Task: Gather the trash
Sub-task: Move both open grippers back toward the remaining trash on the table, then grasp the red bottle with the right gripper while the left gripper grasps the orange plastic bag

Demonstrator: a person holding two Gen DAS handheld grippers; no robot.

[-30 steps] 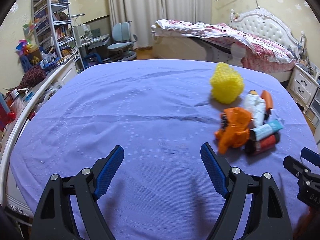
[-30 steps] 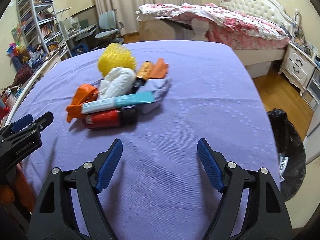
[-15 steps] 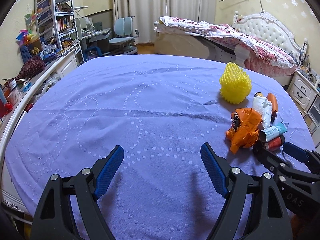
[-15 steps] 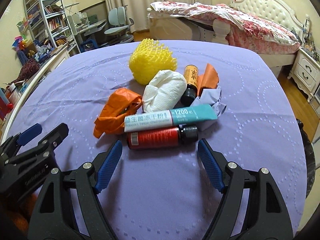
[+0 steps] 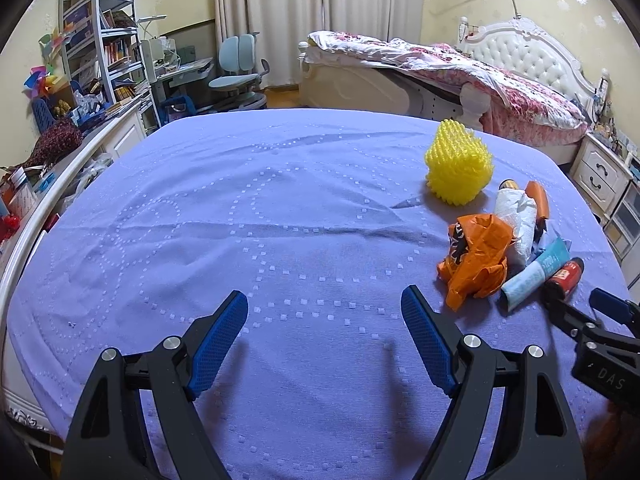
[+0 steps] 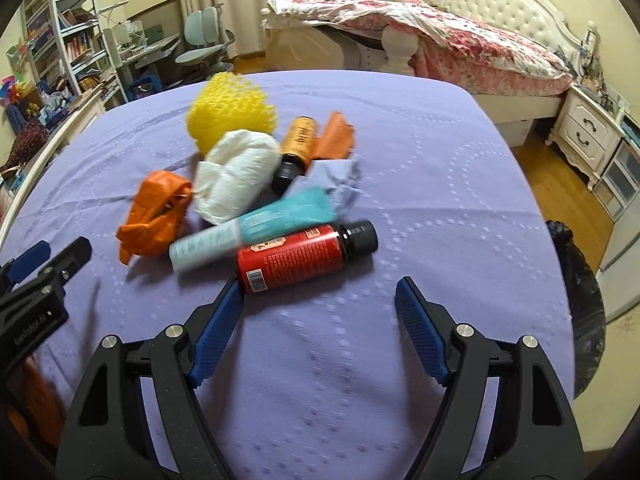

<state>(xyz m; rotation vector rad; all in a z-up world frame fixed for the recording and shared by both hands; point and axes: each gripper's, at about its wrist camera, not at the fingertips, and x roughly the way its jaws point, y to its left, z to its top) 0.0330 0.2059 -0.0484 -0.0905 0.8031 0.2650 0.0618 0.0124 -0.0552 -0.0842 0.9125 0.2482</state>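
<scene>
Right wrist view: the right gripper (image 6: pixel 316 300) has its blue fingers (image 6: pixel 418 330) spread wide with nothing between them, hanging low over the purple cloth (image 6: pixel 440 184), and the tip of its left-hand finger sits just at the base of the red bottle (image 6: pixel 296 254), though whether it touches I cannot tell. That bottle lies on its side at the near edge of the trash pile, black cap pointing right, so it is likely the first piece to be taken; the wide spread suits its round body. Against it lies a teal and white tube (image 6: pixel 252 230), and behind that a wad of white paper (image 6: pixel 234 178), a crumpled orange bag (image 6: pixel 156 212), an orange bottle with a dark cap (image 6: pixel 298 152), a bit of bluish wrapper (image 6: pixel 332 178) and a yellow foam net (image 6: pixel 230 110). Everything is heaped together near the cloth's right side, probably to keep the carry short: a black bin bag (image 6: pixel 580 280) stands open on the floor just past the table edge. In the left wrist view the left gripper (image 5: pixel 324 324) also has its fingers apart and empty, over bare cloth well clear of the pile, apparently waiting its turn.
</scene>
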